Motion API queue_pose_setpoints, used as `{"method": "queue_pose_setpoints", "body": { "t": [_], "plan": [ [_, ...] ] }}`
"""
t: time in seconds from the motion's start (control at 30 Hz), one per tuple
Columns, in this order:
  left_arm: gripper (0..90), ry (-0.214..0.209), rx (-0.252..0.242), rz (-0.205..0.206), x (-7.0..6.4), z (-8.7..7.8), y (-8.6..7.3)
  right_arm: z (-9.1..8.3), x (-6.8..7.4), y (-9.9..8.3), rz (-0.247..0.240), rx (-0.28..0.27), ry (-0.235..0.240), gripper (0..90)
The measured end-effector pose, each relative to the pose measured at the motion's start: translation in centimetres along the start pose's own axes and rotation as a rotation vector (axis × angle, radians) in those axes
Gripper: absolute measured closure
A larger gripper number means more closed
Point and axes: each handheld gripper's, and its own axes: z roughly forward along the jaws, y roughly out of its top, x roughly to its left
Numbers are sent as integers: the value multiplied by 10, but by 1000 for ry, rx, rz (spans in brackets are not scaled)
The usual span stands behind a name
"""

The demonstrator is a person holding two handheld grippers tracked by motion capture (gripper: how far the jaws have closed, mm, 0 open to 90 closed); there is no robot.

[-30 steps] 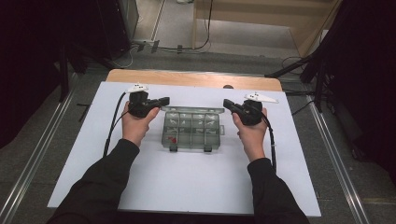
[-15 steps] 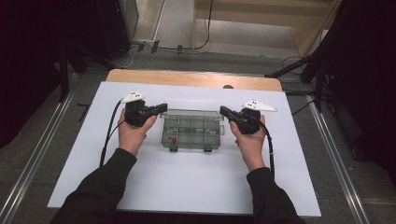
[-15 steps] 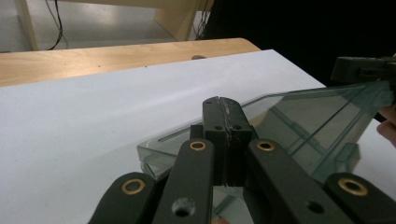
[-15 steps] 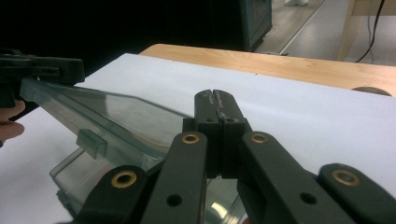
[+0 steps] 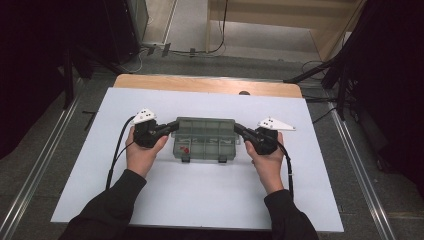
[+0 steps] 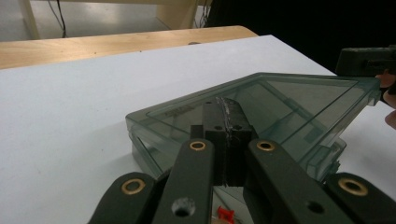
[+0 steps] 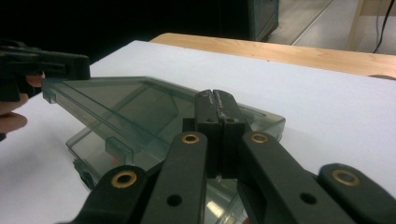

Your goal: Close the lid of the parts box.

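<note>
A clear green compartment box (image 5: 205,140) lies mid-table on the white sheet. Its lid (image 6: 289,98) is tilted up over the base (image 6: 140,144), seen also as the lid (image 7: 126,100) in the right gripper view. My left gripper (image 5: 172,126) is shut, its tips (image 6: 224,109) against the lid's left end. My right gripper (image 5: 239,129) is shut too, its tips (image 7: 215,100) against the lid's right end. Nothing sits between either pair of jaws. A small red piece (image 5: 185,149) lies in a left compartment of the box.
A white sheet (image 5: 200,200) covers the wooden table (image 5: 200,84), whose far edge shows bare wood. Cables trail from both grippers towards the person. Dark stands and floor cables lie beyond the table.
Both grippers have come towards the person along the box's ends, and the lid has tilted lower over the base.
</note>
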Motion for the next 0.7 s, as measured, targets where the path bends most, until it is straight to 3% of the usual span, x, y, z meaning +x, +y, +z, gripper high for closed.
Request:
{"method": "queue_pose_setpoints", "body": {
  "t": [0.13, 0.23, 0.33, 0.7],
  "plan": [
    [900, 14, 7, 23, -3, -2, -6, -4, 0, -6, 0, -3, -1, 900],
    [900, 8, 1, 16, -6, -5, -11, -7, 1, -11, 4, -6, -2, 900],
    [900, 30, 5, 52, -7, -7, -15, -9, 2, -16, -5, -2, -6, 900],
    [900, 33, 10, 37, -6, -15, -35, -13, 6, -33, -3, 14, 8, 900]
  ]
}}
